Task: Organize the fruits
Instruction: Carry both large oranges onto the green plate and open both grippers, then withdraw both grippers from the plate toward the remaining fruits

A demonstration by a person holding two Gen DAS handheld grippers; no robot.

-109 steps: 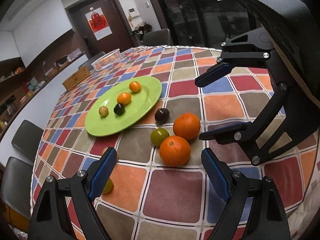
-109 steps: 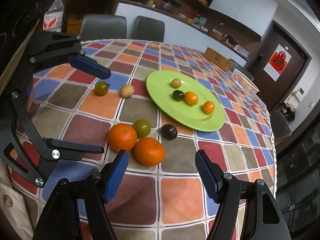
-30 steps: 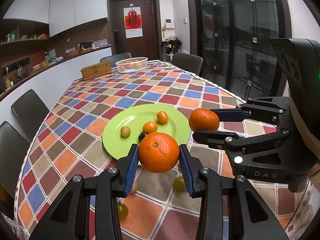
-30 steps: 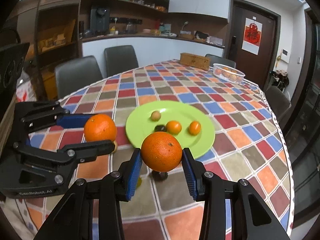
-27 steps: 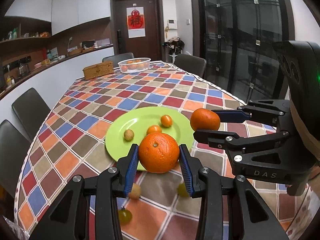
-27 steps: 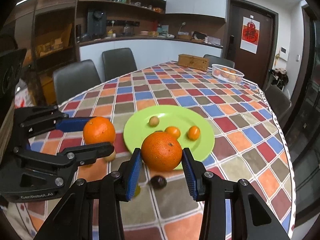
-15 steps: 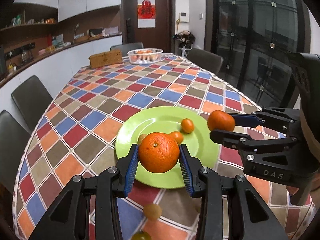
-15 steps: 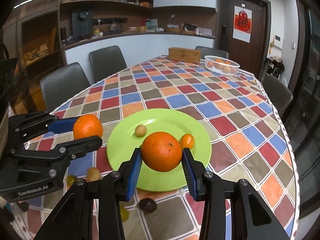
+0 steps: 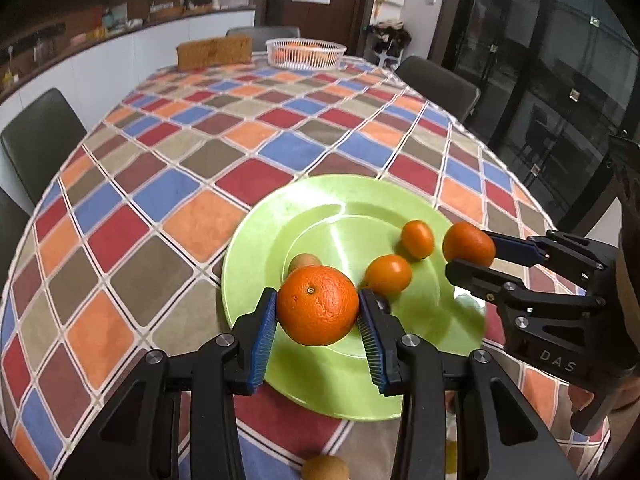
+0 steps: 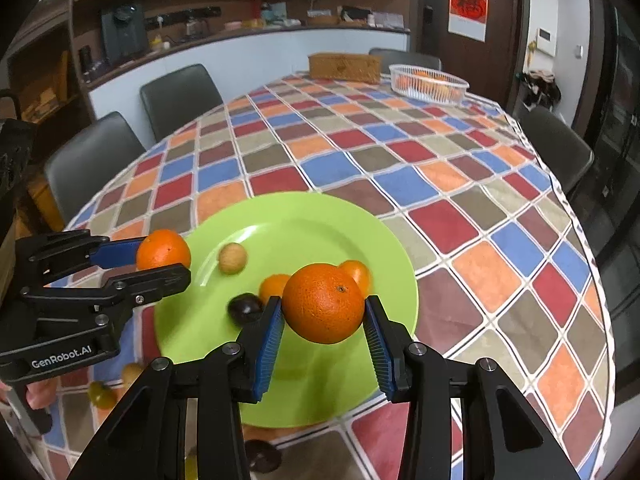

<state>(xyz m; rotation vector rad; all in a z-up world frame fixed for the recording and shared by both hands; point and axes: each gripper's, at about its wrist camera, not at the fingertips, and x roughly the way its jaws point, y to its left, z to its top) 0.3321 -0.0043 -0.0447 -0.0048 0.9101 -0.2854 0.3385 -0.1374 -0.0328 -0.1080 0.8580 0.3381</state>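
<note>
On the left side, the left gripper [image 9: 318, 322] is pinching an orange [image 9: 318, 305] between its two blue pads, and this orange is hanging in the air over the near part of the green plate [image 9: 280, 220], not touching it. The plate is lying on a table covered with a checkered cloth [image 9: 160, 152]. On the plate a small tan fruit [image 9: 302, 260] is sitting just behind the held orange, and two small orange fruits [image 9: 388, 274] are lying to the right of it, near each other. In the right wrist view a dark fruit [image 10: 245, 307] is also lying on the plate, beside them. Further to the right, the right gripper [image 10: 324, 330] is pinching a second orange [image 10: 323, 308] in the same way, and it is holding it above the right part of the plate. Both grippers are pointing down toward the plate, side by side. On the cloth just in front of the plate, some small fruits are lying: a tan one [image 9: 325, 468], a yellow-green one [image 10: 100, 394] and a dark one [image 10: 262, 456]. At the far end of the table a white basket [image 9: 306, 53] and a brown box [image 9: 214, 52] are standing.
</note>
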